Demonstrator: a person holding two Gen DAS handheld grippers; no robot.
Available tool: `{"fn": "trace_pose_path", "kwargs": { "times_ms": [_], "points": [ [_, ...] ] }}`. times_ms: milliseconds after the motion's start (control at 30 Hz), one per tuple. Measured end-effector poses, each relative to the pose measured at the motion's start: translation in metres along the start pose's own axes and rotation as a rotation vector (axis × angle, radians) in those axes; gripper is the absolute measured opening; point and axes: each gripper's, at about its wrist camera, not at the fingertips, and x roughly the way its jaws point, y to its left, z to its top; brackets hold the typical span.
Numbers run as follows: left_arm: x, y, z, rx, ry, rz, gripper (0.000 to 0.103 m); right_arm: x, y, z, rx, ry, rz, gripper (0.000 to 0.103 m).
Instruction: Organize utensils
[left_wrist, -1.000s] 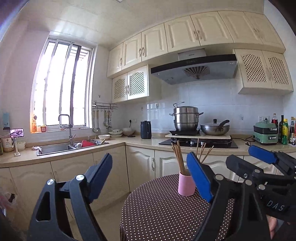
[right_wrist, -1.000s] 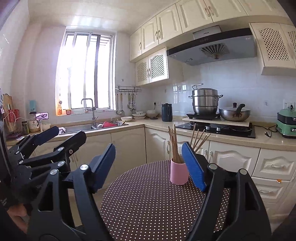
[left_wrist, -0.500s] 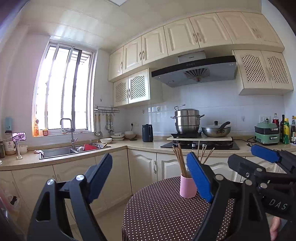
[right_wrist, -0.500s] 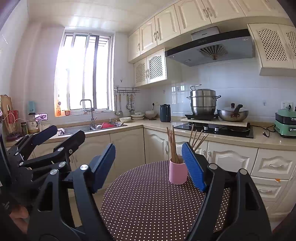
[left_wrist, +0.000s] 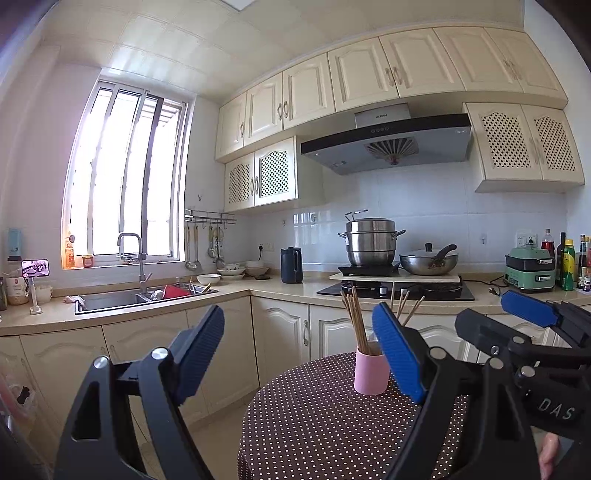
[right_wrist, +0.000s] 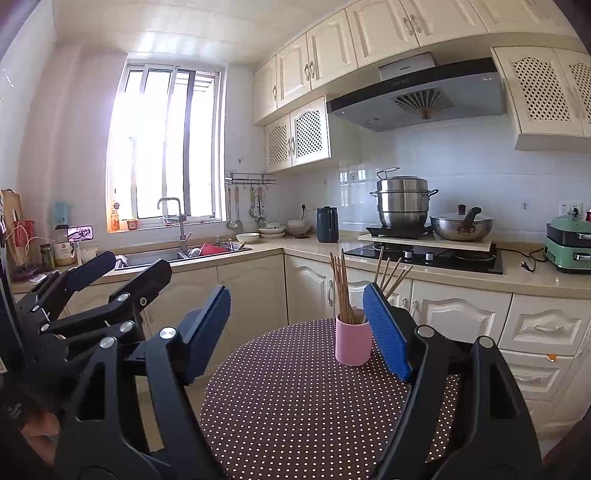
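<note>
Above the polka-dot worktop (right_wrist: 295, 398), both grippers, left (left_wrist: 295, 354) and right (right_wrist: 299, 328), are held with fingers spread, empty; chopsticks (right_wrist: 341, 291) are stood in a pink cup (right_wrist: 352, 341) on it.

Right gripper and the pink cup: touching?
Cannot tell. In the right wrist view, the right gripper is open; one blue pad overlaps the pink cup in the image, so depth separation is unclear.

Both wrist cameras looked level across the polka-dot table (left_wrist: 314, 417) toward the stove counter (right_wrist: 424, 254) — the left from further left. They shared the pink cup (right_wrist: 352, 341) — near in both.
</note>
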Motion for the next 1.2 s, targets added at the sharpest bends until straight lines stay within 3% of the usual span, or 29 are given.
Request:
{"fn": "trace_pose_path", "kwargs": {
  "times_ms": [1200],
  "points": [
    [0.0026, -0.0009, 0.0018, -0.006, 0.008, -0.007, 0.081, -0.0014, 0.0015, 0.0043, 0.003, 0.019, -0.015, 0.074]
  ]
}}
